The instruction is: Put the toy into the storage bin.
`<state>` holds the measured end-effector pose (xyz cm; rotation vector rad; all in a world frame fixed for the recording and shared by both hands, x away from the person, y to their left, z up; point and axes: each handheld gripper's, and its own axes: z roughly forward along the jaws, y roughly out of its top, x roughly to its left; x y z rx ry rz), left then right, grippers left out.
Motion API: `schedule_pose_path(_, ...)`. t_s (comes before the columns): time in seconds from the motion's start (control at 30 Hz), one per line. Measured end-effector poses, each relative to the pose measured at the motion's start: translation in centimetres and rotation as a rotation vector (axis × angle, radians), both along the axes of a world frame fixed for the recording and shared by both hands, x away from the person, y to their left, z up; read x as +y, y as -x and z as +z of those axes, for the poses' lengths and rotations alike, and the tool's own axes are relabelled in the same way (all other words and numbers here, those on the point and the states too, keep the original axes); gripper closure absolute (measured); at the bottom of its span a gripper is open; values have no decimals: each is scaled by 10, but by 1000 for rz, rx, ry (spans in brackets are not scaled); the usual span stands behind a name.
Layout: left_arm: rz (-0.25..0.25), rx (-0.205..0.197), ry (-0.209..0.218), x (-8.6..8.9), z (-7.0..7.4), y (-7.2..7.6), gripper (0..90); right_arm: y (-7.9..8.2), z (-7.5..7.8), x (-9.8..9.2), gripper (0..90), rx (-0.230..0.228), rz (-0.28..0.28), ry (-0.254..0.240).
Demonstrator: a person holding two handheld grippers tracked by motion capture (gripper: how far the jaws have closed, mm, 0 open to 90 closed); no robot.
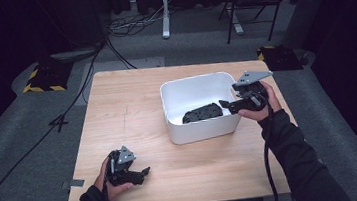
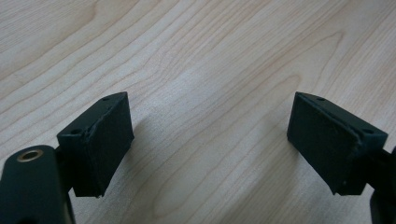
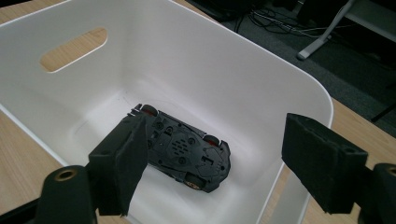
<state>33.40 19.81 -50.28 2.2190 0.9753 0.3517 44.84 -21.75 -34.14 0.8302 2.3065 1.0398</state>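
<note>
Both grippers held apart, jaws spread.
The left gripper [image 1: 144, 173] sits low at the person's near left, gripped in the left hand [image 1: 108, 180], jaws wide apart. The right gripper [image 1: 224, 104], in the right hand [image 1: 262, 102], is raised farther forward, jaws likewise gaping with nothing between them.

Table top [image 1: 133, 115]: light wood with a wavy grain pattern, seen close up in the left gripper view [image 2: 201, 70]. Bin [image 1: 179, 125]: plain white inside and out [image 3: 261, 79]. Toy car [image 3: 182, 154] lying in the bin: black underside, red seen at two wheels, a brass-coloured hub at another; it reads as a black shape from the high view [image 1: 201, 113]. Left gripper [image 1: 146, 171] and right gripper [image 1: 223, 104]: black bodies, each topped with a grey plate; jaw pads are matt black, a brass-coloured insert is seen at a jaw base. Sleeves [image 1: 297, 153]: dark. Floor [image 1: 19, 137]: grey carpet. Floor block [image 1: 46, 76]: black with yellow-and-black hazard stripes.
</note>
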Motion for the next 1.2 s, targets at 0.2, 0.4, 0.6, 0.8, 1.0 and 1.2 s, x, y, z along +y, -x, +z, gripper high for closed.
schedule_pose_path(0.2, -2, -2, -2, 0, 0, 0, 145, 8, 1, -6, 233, -9, 7, -6)
schedule_pose_path(0.4, 0, 0, 1, 0, 0, 0, 145, 16, 0, -11, 234, -22, 15, 1)
schedule_pose_path(0.6, 0, 0, 0, 0, 0, 0, 145, 24, -1, -16, 237, -23, 17, -5)
schedule_pose_path(0.8, 0, 0, 0, 0, 0, 0, 145, 32, -4, -22, 238, -31, 20, 1)
schedule_pose_path(1.0, 0, 0, 0, 0, 0, 0, 145, 41, -6, -28, 240, -42, 28, -5)
schedule_pose_path(1.2, 0, 0, 0, 0, 0, 0, 145, 47, -7, -34, 239, -49, 20, -8)
